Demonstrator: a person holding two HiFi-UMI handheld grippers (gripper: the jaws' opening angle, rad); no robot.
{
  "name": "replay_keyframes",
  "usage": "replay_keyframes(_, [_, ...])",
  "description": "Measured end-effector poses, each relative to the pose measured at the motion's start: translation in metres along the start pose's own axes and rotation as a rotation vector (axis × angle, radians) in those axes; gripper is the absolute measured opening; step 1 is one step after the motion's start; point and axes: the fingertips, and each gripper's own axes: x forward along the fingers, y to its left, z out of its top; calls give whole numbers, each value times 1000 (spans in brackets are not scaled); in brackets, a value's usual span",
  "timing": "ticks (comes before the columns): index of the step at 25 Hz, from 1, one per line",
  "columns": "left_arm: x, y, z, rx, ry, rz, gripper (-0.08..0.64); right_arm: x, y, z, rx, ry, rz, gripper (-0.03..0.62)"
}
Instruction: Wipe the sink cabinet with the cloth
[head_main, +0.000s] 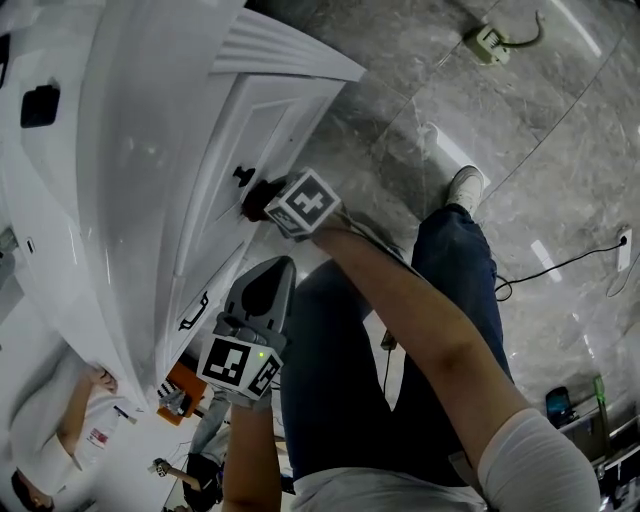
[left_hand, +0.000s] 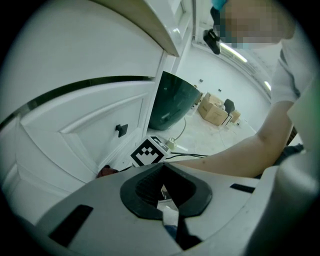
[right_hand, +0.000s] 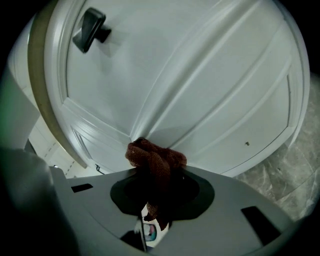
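Observation:
The white sink cabinet (head_main: 150, 150) fills the left of the head view. Its door (right_hand: 200, 75) carries a black knob (head_main: 243, 176) (right_hand: 90, 29) (left_hand: 121, 130). A dark red cloth (right_hand: 155, 157) (head_main: 255, 198) is bunched in my right gripper (right_hand: 157, 172) (head_main: 268, 203), which is shut on it and presses it against the door just below the knob. My left gripper (head_main: 275, 270) (left_hand: 165, 175) hangs lower, a short way off the cabinet front, jaws shut with nothing between them. The left gripper view also catches a bit of the cloth (left_hand: 106, 172).
Grey marble floor (head_main: 520, 130) lies right of the cabinet, with a power strip (head_main: 487, 42) and a cable (head_main: 560, 265). My jeans leg and shoe (head_main: 465, 187) stand close by. A dark bin (left_hand: 172, 102) and cardboard boxes (left_hand: 212, 110) sit beyond. Another person (head_main: 60, 430) is at lower left.

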Motion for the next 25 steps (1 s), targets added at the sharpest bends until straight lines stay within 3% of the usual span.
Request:
replay_keyframes(2, [4,-3,6,-33,-22,-11,11,-12,-8,9,10,-24,-2,83])
replay_keyframes(7, [13,-12,10,8,-10,-20,11,-53,-36,38,26,-96,-33,83])
replay_keyframes(18, [35,-36,22,42,-3,-48,11,-165,-123,109,91,-364,-218,84])
replay_keyframes(25, [47,-43,27,53,7,-62,11,-181,-132,118,27,-371,-249,84])
